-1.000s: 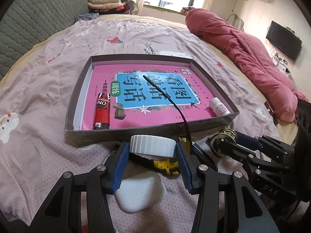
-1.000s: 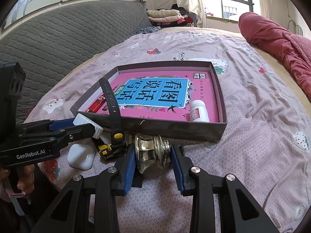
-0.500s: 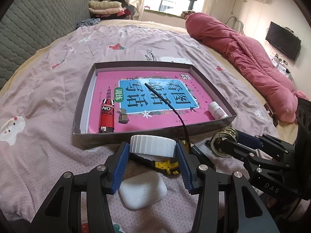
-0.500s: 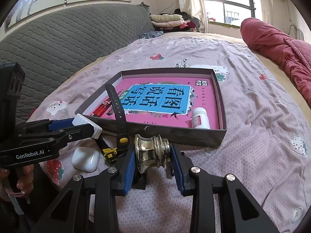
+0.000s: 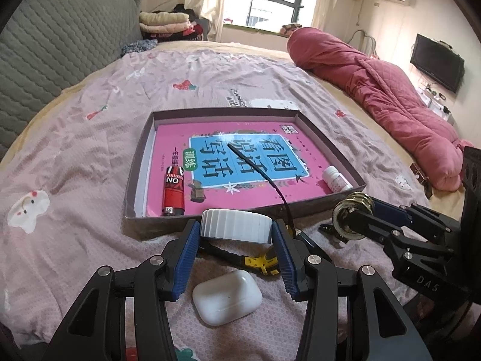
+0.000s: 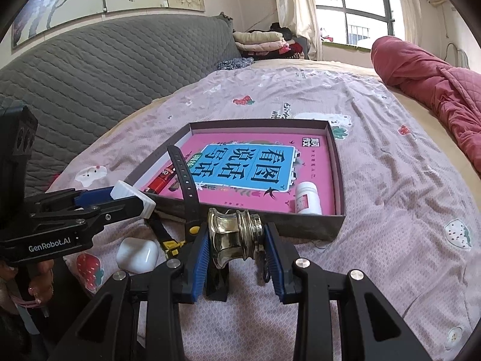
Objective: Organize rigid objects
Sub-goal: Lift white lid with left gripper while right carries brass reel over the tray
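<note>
My left gripper (image 5: 236, 232) is shut on a white ribbed cap (image 5: 236, 224), held just above the near wall of a shallow grey box (image 5: 137, 177). My right gripper (image 6: 236, 236) is shut on a shiny brass spool-shaped piece (image 6: 233, 234) near the same wall, further right. In the box lie a pink book (image 5: 240, 156), a red lighter (image 5: 173, 191) and a small white bottle (image 5: 336, 179). On the bedsheet below the grippers are a white earbud case (image 5: 227, 297) and a black-and-yellow watch (image 5: 260, 261) whose strap (image 6: 186, 180) stands up over the box.
The box sits on a pink patterned bedsheet (image 5: 75, 150). A rolled red quilt (image 5: 375, 90) lies along the right side and a grey quilted headboard (image 6: 105, 69) along the left. Folded clothes (image 5: 165, 21) are stacked by the window. A hand (image 6: 39, 273) holds the left gripper.
The left wrist view has tipped up slightly, so the box sits lower in it. Both grippers keep their hold, and the objects on the bed have not moved.
</note>
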The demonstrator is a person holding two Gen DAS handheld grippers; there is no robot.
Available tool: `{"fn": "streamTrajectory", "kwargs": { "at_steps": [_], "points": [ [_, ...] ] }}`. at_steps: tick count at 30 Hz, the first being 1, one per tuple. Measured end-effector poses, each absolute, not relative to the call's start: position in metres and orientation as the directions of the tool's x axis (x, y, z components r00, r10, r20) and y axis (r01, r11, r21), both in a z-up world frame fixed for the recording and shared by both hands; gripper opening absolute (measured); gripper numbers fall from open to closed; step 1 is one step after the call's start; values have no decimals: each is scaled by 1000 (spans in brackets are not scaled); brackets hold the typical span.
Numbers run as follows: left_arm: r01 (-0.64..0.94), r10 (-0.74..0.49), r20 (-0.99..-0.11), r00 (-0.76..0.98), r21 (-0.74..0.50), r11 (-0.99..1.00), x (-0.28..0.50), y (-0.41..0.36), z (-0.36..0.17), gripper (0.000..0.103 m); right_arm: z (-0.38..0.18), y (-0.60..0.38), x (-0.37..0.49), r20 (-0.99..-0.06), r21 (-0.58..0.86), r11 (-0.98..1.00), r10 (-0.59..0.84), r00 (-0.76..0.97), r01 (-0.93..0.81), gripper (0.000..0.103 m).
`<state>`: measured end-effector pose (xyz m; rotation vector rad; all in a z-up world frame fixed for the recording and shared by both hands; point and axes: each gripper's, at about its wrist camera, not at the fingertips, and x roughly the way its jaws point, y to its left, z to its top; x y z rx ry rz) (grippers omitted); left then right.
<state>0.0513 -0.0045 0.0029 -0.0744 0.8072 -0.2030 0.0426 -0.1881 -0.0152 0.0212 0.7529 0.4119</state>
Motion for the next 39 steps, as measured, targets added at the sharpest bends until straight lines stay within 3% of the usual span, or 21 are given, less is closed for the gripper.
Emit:
{"fn": "streamTrajectory", "kwargs": {
  "at_steps": [39],
  "points": [
    [101,-153,-684,713,-116,988,72,1,8,51,-4,-207,72,-602,197,930,365,710,-311,36]
  ]
}}
